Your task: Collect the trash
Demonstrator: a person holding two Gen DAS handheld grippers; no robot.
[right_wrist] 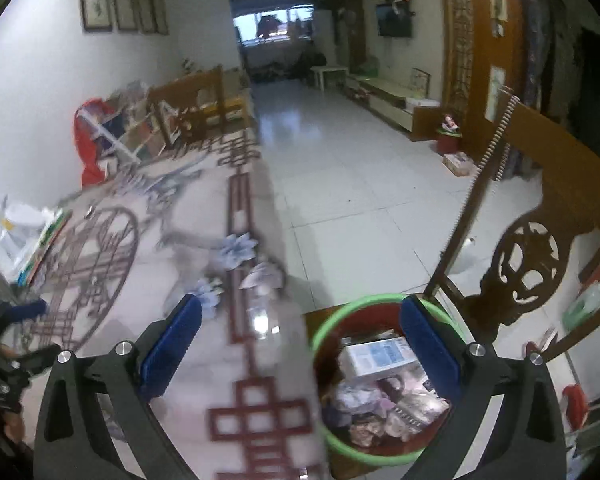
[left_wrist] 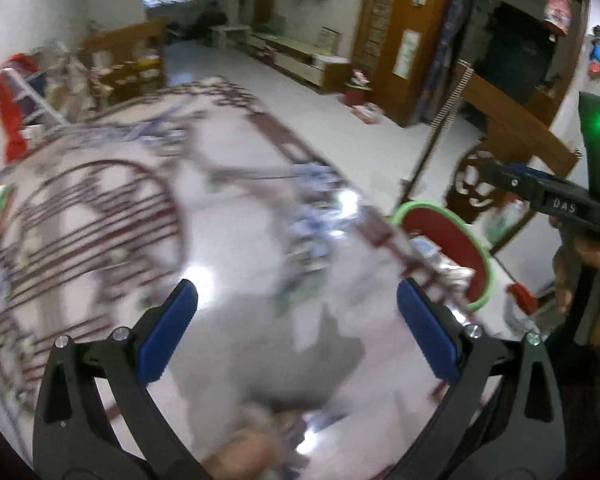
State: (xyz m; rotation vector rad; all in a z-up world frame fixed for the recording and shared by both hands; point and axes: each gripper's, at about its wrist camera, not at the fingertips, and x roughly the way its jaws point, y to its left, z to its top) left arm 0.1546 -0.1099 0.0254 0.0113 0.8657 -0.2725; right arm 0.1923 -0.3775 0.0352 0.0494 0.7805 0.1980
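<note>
Left gripper hangs spread wide and empty over the patterned tabletop, with the red, green-rimmed trash bin just past the table's right edge. Seen from the right wrist, the right gripper gapes empty too, above the bin, which already holds wrappers and a box. The next pickup probably calls for slowing until the blurred tabletop is readable.

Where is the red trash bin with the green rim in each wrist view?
Left wrist: trash bin right of centre, past the table edge, above the right fingertip.
Right wrist: bin at lower centre-right, full of trash, partly behind the right finger.
Shared landmark: carved wooden chair, right of the bin.
</note>
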